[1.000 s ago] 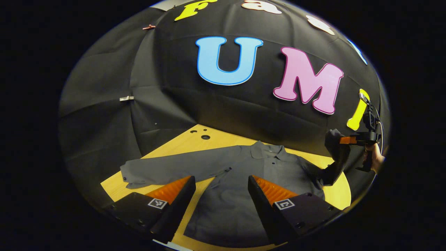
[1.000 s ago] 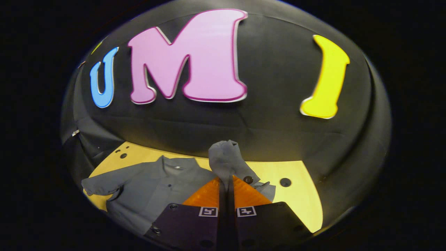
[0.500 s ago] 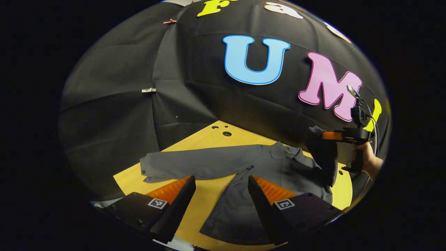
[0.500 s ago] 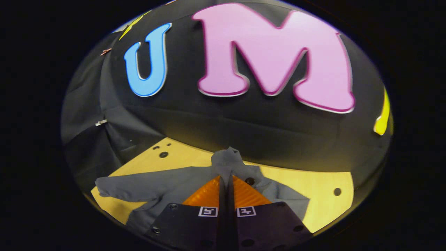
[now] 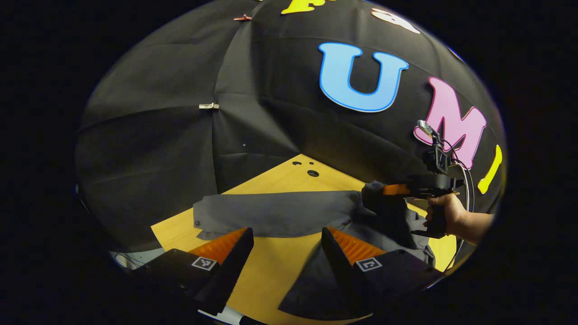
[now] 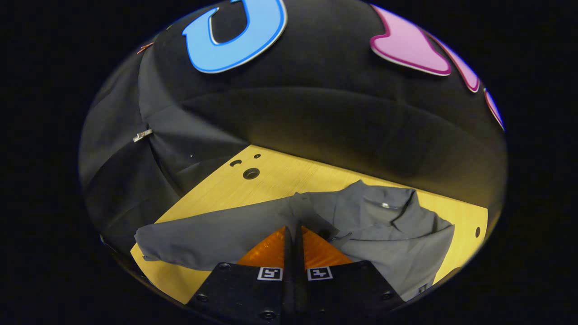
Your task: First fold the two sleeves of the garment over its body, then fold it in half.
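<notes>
A dark grey collared shirt (image 5: 311, 216) lies spread on the wooden table (image 5: 271, 271). Its one sleeve (image 5: 271, 212) stretches flat toward the table's left edge. My left gripper (image 5: 286, 237) hovers open above the table in front of the shirt, holding nothing. In the left gripper view my right gripper (image 5: 384, 190), held by a hand (image 5: 445, 212), carries the other sleeve's cuff over the shirt's body. In the right gripper view my right gripper (image 6: 294, 230) is shut on that sleeve cuff (image 6: 311, 216), with the collar (image 6: 393, 207) to its right and the flat sleeve (image 6: 207, 239) to its left.
The black cloth wall (image 5: 280, 117) closes in the table at the back and left. Round holes (image 6: 250, 173) sit in the tabletop near its far corner. Bare wood (image 6: 289, 176) shows beyond the shirt.
My right gripper has carried the cuff leftward and down from beside the shirt to over its body. The left gripper has swung left, still open.
</notes>
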The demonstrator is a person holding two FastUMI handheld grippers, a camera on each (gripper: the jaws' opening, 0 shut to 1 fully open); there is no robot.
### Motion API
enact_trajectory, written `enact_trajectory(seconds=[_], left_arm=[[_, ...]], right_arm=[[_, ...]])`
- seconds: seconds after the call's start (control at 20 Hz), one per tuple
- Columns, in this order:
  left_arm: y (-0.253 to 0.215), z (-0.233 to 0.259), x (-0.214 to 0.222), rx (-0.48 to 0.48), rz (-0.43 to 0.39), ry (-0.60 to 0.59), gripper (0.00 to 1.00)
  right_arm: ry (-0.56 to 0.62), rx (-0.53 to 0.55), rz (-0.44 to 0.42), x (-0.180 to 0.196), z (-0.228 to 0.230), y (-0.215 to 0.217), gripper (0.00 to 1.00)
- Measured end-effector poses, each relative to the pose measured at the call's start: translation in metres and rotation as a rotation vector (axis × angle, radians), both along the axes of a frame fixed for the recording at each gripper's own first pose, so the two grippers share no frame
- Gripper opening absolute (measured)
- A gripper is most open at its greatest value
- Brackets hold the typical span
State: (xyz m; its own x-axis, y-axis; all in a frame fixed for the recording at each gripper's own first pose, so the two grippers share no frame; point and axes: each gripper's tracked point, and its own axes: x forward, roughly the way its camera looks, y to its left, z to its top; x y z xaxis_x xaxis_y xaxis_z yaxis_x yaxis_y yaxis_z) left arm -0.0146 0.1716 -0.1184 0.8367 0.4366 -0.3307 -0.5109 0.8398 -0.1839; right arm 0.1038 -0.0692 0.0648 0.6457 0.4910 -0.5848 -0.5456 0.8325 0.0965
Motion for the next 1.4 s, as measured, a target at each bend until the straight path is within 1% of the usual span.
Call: enact_trajectory(seconds=[0.1, 0.2, 0.35, 0.4, 0.45, 0.55, 0.6, 0.65, 0.8, 0.85, 0.9, 0.95, 1.1, 1.2, 1.3, 1.4], left_arm=[[0.029, -0.008, 0.002, 0.005, 0.023, 0.005, 0.96], [0.059, -0.016, 0.0, -0.007, 0.052, 0.009, 0.95], [0.105, -0.029, -0.002, -0.014, 0.107, 0.019, 0.96], [0.117, -0.037, -0.004, -0.019, 0.119, 0.032, 0.91], [0.13, -0.044, -0.004, -0.021, 0.131, 0.046, 0.96], [0.153, -0.053, 0.001, -0.022, 0.146, 0.068, 0.96], [0.165, -0.06, 0.005, -0.016, 0.153, 0.079, 0.96], [0.175, -0.065, 0.008, -0.013, 0.159, 0.094, 0.96], [0.192, -0.08, 0.015, -0.011, 0.158, 0.138, 0.96], [0.197, -0.082, 0.019, -0.002, 0.156, 0.145, 0.96], [0.202, -0.086, 0.022, 0.007, 0.156, 0.155, 0.92], [0.207, -0.089, 0.026, 0.016, 0.153, 0.166, 0.96], [0.217, -0.103, 0.041, 0.032, 0.156, 0.212, 0.95], [0.217, -0.117, 0.05, 0.013, 0.147, 0.243, 0.96], [0.226, -0.131, 0.053, 0.01, 0.158, 0.287, 0.96], [0.226, -0.141, 0.057, -0.004, 0.146, 0.317, 0.96]], right_arm=[[0.016, -0.013, -0.002, -0.001, -0.013, 0.02, 0.05], [0.023, -0.008, -0.002, -0.007, -0.014, 0.037, 0.06], [0.001, -0.015, 0.006, -0.014, -0.015, 0.053, 0.08], [0.007, -0.024, 0.015, -0.017, -0.015, 0.056, 0.21], [0.02, -0.033, 0.016, -0.025, -0.017, 0.055, 0.33], [0.025, -0.025, 0.002, -0.034, -0.016, 0.053, 0.56], [0.02, -0.019, -0.011, -0.039, -0.013, 0.048, 0.64], [0.015, -0.019, -0.029, -0.044, -0.01, 0.038, 0.59], [-0.003, -0.024, -0.081, -0.049, 0.001, 0.005, 1.0], [-0.009, -0.028, -0.106, -0.052, 0.003, -0.011, 1.0], [-0.015, -0.034, -0.132, -0.051, 0.006, -0.027, 1.0], [-0.021, -0.039, -0.156, -0.053, 0.01, -0.044, 1.0], [-0.035, -0.057, -0.212, -0.061, 0.021, -0.09, 1.0], [-0.067, -0.078, -0.25, -0.068, 0.032, -0.124, 0.99], [-0.094, -0.09, -0.291, -0.079, 0.043, -0.157, 0.99], [-0.107, -0.083, -0.34, -0.097, 0.052, -0.185, 1.0]])
